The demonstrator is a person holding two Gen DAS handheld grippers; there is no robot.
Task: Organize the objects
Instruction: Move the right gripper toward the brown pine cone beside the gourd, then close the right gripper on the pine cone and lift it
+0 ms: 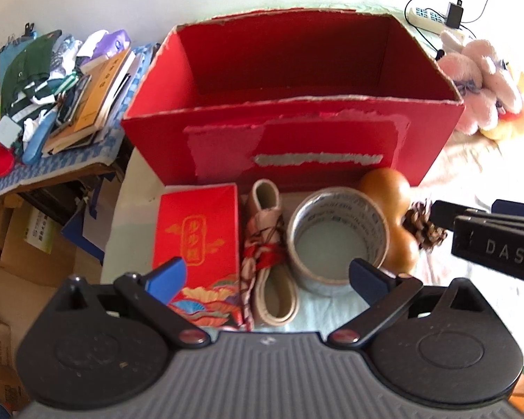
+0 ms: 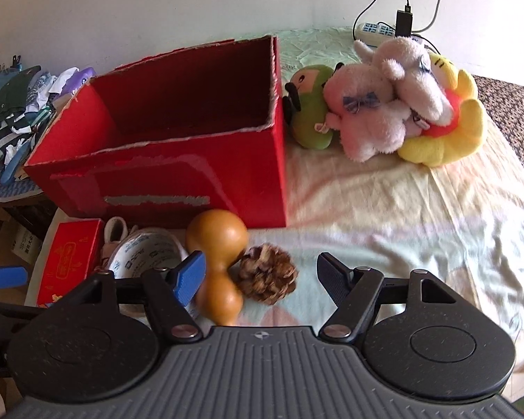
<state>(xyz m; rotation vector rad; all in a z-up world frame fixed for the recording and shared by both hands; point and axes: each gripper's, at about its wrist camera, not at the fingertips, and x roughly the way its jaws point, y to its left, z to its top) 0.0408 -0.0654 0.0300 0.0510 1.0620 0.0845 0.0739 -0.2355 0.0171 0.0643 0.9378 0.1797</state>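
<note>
Open red cardboard box (image 1: pixel 290 139) stands on pale bed sheet (image 2: pixel 419 209), interior shows nothing. Row along its front wall, left to right: red printed carton (image 1: pixel 195 241), beige strap bundle with red cord (image 1: pixel 265 244), grey tape roll (image 1: pixel 335 234), tan wooden gourd (image 2: pixel 220 262), brown pine cone (image 2: pixel 267 274) touching gourd. Left tool (image 1: pixel 267 276) released, above carton and tape. Right tool (image 2: pixel 262 274) released, straddling pine cone. Plush toys (image 2: pixel 384 101) right of box.

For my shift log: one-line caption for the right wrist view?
Open right gripper above pine cone and gourd, red box behind.
</note>
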